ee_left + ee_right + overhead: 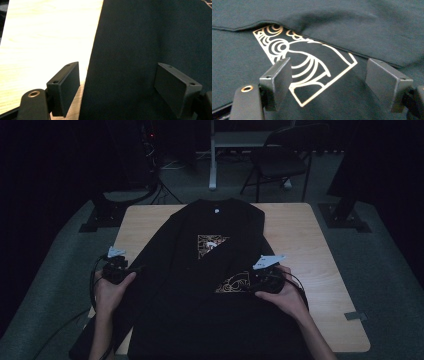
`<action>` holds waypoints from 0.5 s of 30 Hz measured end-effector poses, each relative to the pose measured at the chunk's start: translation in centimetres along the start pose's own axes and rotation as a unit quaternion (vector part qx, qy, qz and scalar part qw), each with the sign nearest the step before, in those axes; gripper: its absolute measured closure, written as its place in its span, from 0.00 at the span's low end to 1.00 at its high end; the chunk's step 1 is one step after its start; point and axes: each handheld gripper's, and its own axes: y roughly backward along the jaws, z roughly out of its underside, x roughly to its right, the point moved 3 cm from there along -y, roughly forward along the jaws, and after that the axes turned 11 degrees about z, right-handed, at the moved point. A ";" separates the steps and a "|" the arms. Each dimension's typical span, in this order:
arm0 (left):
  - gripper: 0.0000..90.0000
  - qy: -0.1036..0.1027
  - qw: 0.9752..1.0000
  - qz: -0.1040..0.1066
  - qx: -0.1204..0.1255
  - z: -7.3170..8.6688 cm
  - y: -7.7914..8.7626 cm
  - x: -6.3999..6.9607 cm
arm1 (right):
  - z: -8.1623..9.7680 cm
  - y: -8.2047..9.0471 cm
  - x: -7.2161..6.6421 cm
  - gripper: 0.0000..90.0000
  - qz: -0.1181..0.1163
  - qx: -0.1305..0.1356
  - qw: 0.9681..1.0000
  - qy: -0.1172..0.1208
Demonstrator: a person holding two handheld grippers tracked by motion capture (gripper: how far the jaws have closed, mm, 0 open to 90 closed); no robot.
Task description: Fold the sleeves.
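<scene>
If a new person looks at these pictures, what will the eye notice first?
First, the black shirt spread over the wooden table, its sleeves folded inward across the gold print. Next, the open left gripper at its left edge and the open right gripper above the print.

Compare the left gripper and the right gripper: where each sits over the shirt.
The left gripper straddles the shirt's plain edge, one jaw over the bare table; the right gripper sits wholly over cloth. The left faces unprinted fabric; the right faces the gold print, partly under a fold. Both are open, gripping nothing.
</scene>
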 end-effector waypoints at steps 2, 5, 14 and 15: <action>0.25 0.000 1.000 0.002 0.002 0.3 -0.1 0.0 | 0.1 0.1 0.5 0.24 0.004 0.002 1.000 -0.007; 0.25 0.001 1.000 0.006 0.002 0.3 -0.1 0.1 | 0.3 0.3 1.0 0.24 0.009 0.003 1.000 -0.015; 0.55 0.014 1.000 -0.001 0.002 0.2 0.4 -0.1 | 1.0 0.2 1.9 0.24 0.015 -0.004 1.000 -0.022; 0.59 0.015 1.000 -0.001 0.001 0.2 0.4 -0.2 | 1.0 0.2 2.0 0.24 0.015 -0.006 1.000 -0.022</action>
